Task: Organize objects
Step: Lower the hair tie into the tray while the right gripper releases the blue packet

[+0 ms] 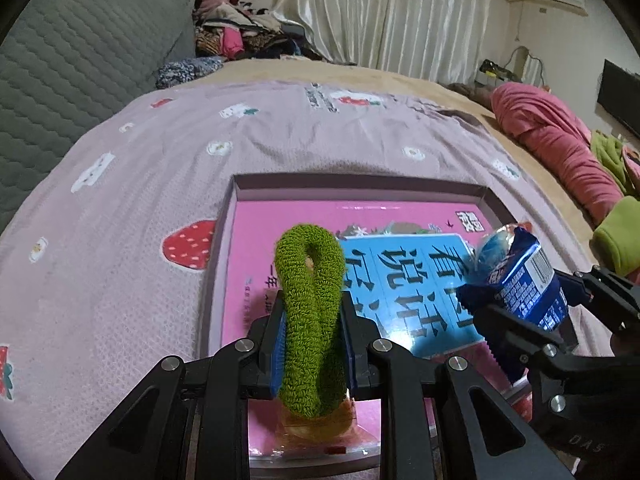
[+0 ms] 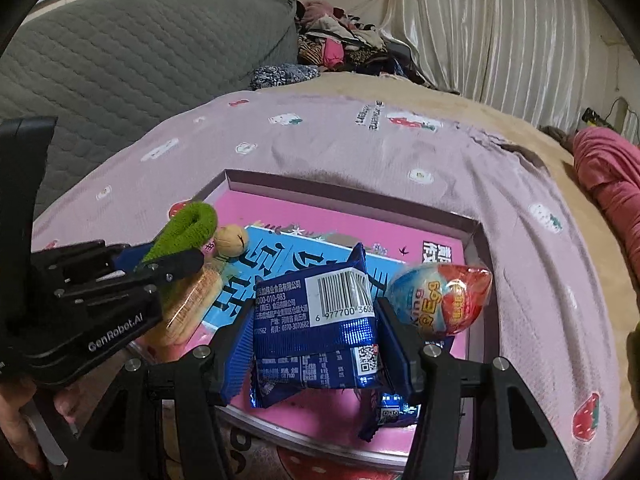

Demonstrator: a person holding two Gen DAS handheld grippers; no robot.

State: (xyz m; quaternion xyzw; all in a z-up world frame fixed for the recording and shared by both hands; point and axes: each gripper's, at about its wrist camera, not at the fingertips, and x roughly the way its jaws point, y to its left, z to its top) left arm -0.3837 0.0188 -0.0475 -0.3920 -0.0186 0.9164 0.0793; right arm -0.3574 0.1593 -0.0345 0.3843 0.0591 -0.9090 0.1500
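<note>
A: In the left wrist view, what is seen held over the bed (image 1: 120, 200)?

B: A green terry hair tie (image 1: 310, 320) is clenched in the left claw (image 1: 310, 344), its loop standing up between the blue pads. It is held above a shallow pink box (image 1: 352, 182) set on the strawberry-print blanket, with a blue-and-pink book (image 1: 400, 276) lying flat inside. A clear packet appears to hang under the tie. At the right edge, the other claw is seen with a blue packet.

A: And from the right wrist?

B: A blue snack packet (image 2: 320, 320), barcode side up, is gripped in the right claw (image 2: 316, 344) over the near half of the box (image 2: 344, 180). A foil-wrapped toy egg (image 2: 440, 300) already rests in the box beside the book (image 2: 280, 264). A second blue wrapper is glimpsed underneath. The left claw (image 2: 172, 264) is seen with the hair tie (image 2: 184, 230) and a small doll's head (image 2: 231, 240).

A: How far along is the tidying judged to be?

B: Partly done: the book and egg are boxed; the tie and packet are poised but not yet released.
</note>
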